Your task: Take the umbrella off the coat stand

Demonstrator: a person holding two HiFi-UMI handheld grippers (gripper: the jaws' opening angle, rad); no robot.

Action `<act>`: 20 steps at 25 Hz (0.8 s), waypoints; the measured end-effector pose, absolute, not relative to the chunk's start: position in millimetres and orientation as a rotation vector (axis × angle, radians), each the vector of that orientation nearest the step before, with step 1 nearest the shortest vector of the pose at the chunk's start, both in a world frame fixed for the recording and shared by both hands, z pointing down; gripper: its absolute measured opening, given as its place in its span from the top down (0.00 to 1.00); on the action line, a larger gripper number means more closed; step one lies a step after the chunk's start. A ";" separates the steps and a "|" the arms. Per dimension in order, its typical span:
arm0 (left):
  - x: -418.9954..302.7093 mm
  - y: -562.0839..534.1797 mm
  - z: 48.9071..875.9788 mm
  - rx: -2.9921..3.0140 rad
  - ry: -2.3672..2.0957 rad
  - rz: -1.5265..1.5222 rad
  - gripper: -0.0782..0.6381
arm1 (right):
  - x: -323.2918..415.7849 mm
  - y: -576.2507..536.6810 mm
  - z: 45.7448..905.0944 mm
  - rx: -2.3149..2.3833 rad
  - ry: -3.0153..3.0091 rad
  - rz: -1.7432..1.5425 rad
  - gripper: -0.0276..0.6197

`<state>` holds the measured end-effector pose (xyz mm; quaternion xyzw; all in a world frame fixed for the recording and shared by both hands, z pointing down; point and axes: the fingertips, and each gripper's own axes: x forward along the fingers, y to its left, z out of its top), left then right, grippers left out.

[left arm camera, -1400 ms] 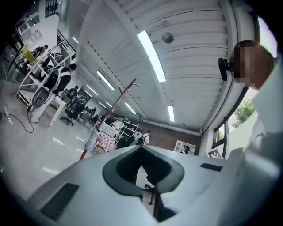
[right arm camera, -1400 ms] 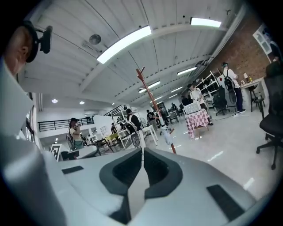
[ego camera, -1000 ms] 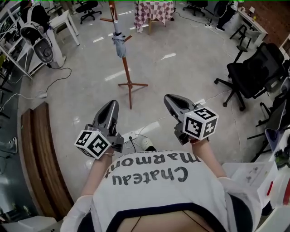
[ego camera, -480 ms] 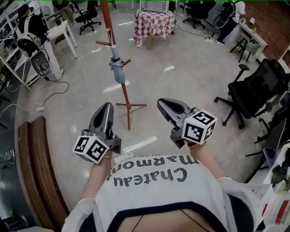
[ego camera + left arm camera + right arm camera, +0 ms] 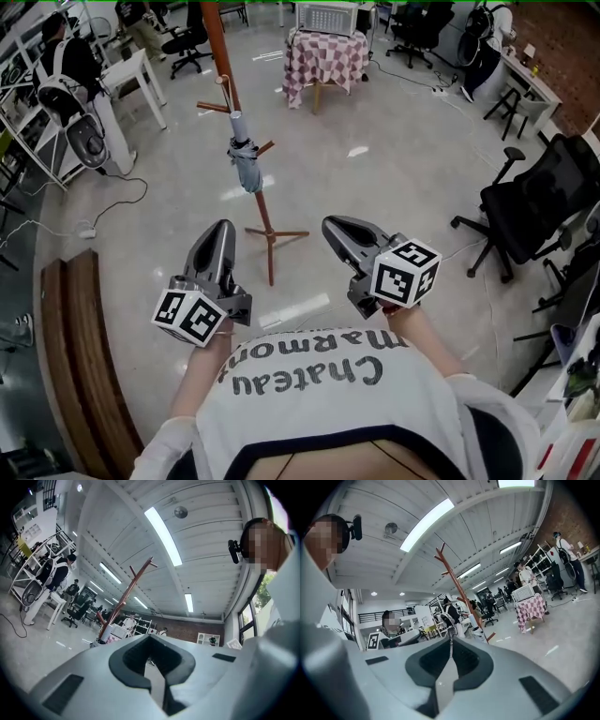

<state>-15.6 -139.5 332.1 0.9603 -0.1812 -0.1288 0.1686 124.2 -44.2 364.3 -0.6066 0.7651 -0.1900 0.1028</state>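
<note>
**A:** Umbrella (image 5: 246, 161) stock-take, largest item first. What heads the list?

**B:** Item 1, floor (image 5: 394, 178): pale, glossy, and spread beneath and ahead of both grippers. Item 2, wooden bench (image 5: 80, 347): long and brown, lying well out to the left of the left gripper (image 5: 223, 228). Item 3, coat stand (image 5: 263, 214): a reddish-brown pole with side pegs and spread feet. It stands ahead of the grippers, between the lines they point along. In the head view its nearest foot reaches in between the two tips.

**A:** Furniture farther off?

**B:** Item 4, black office chair (image 5: 530, 202): off to the right of the right gripper (image 5: 330, 225), well apart from it. Item 5, table with checked cloth (image 5: 323, 52): far ahead of both grippers, beyond the stand.

**A:** And the umbrella itself?

**B:** Item 6: grey, folded, hanging close against the pole just under a peg, point downward. It is ahead of both grippers and well apart from each, slightly nearer the left gripper's line than the right's. Neither gripper touches it.

**A:** Condition of the grippers?

**B:** Item 7, left gripper: jaws drawn together with nothing between them. It is held out in front of the person, pointing toward the stand. Item 8, right gripper: jaws likewise closed and empty, level with the left one and beside it. Item 9, marker cubes: one (image 5: 190, 316) at the rear of the left gripper, one (image 5: 405, 275) at the rear of the right.
</note>
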 end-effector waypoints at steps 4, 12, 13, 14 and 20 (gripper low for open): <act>-14.8 -153.4 349.3 2.690 -0.568 -0.348 0.86 | 129.3 -63.4 389.5 -1.793 2.304 -0.637 0.91; -1.1 -193.8 359.4 2.633 -0.705 -0.354 0.86 | 146.5 -138.8 390.6 -1.667 2.468 -0.672 0.91; -1.0 -198.8 358.2 2.632 -0.724 -0.346 0.86 | 147.5 -149.7 386.3 -1.644 2.490 -0.665 0.91; -2.2 -203.8 355.8 2.630 -0.745 -0.342 0.86 | 148.1 -161.1 381.8 -1.626 2.516 -0.654 0.91; -19.0 -230.7 361.0 2.559 -0.900 -0.344 0.86 | 158.9 -225.3 375.3 -1.588 2.635 -0.608 0.91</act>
